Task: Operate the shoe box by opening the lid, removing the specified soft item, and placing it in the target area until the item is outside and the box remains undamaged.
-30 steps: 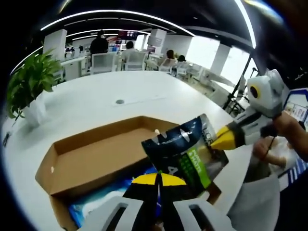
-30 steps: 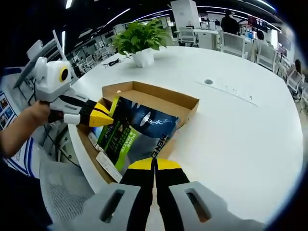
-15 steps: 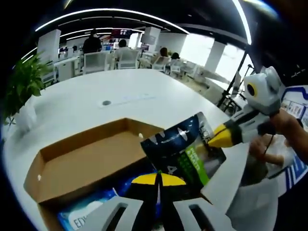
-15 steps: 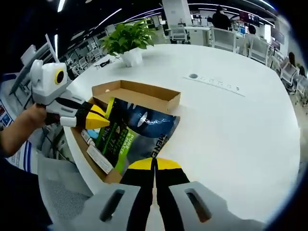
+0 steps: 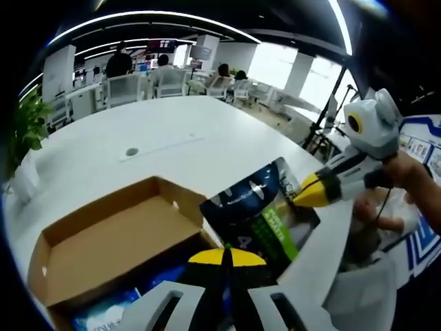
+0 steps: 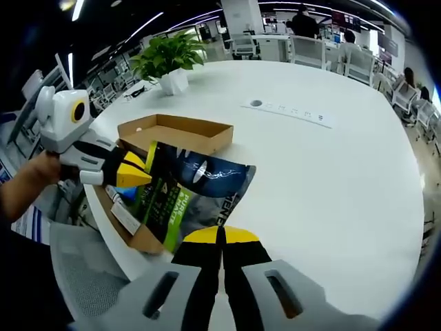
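A dark blue soft pouch with a green label point(image 5: 256, 219) point(image 6: 189, 196) hangs in the air, held at two edges. My left gripper point(image 5: 227, 259) is shut on its lower edge. My right gripper point(image 6: 222, 238) is shut on the opposite edge. In the left gripper view the right gripper point(image 5: 311, 192) comes in from the right, and in the right gripper view the left gripper point(image 6: 132, 176) comes in from the left. The open cardboard shoe box point(image 5: 103, 238) point(image 6: 172, 129) lies on the white table, beside and below the pouch. A blue packet point(image 5: 103, 314) lies inside it.
The round white table point(image 6: 331, 179) point(image 5: 179, 148) stretches beyond the box, with a cable grommet point(image 6: 256, 103) in it. A potted plant point(image 6: 167, 58) stands on its far side. A person's hand point(image 6: 24, 189) holds the left gripper. Chairs and people fill the background.
Both grippers have carried the pouch up and sideways off the box, toward the bare table. The box now sits farther off in both views. Both grips are unchanged.
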Available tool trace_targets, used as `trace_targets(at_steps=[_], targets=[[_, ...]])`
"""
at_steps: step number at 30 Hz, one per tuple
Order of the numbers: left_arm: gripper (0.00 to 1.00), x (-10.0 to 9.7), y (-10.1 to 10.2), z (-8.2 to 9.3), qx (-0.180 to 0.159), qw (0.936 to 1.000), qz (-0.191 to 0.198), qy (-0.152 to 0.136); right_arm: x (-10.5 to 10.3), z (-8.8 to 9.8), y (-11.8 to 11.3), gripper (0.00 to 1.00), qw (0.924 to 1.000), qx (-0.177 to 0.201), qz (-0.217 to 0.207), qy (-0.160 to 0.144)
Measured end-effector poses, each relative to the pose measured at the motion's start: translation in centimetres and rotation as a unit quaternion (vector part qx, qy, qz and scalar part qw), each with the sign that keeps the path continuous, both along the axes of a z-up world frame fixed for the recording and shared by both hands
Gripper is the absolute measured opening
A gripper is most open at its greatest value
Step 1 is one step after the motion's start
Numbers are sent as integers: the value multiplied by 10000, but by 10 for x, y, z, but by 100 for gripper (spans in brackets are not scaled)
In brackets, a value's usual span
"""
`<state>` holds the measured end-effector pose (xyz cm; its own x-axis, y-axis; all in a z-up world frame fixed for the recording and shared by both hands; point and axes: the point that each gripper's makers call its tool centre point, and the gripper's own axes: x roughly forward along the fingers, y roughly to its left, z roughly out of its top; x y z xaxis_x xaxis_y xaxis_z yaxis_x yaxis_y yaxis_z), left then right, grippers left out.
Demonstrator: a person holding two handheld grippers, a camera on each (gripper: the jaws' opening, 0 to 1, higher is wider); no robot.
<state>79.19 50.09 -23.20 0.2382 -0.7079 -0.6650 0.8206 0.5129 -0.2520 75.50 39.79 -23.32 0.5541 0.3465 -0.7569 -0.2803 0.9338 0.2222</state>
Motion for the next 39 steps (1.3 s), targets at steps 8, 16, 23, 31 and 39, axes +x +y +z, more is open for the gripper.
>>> trace_targets(at_steps=[8, 16, 23, 31, 39], targets=[[0, -5, -23, -6, 80, 9998, -196, 49, -4, -5, -22, 0, 9998, -41, -168, 74], [0, -3, -39, -17, 233, 9990, -374, 104, -5, -17, -38, 0, 9993, -95, -315, 181], [0, 1, -52, -32, 367, 9982, -408, 262, -2, -35, -50, 0, 9986, -201, -366, 327], [0, 3, -61, -48, 516, 9971, -411, 383, 3, -51, -61, 0, 9978, -256, -407, 451], [0, 6, -65, -64, 693, 9956, -479, 403, 3, -68, -62, 0, 9972, -238, -424, 562]])
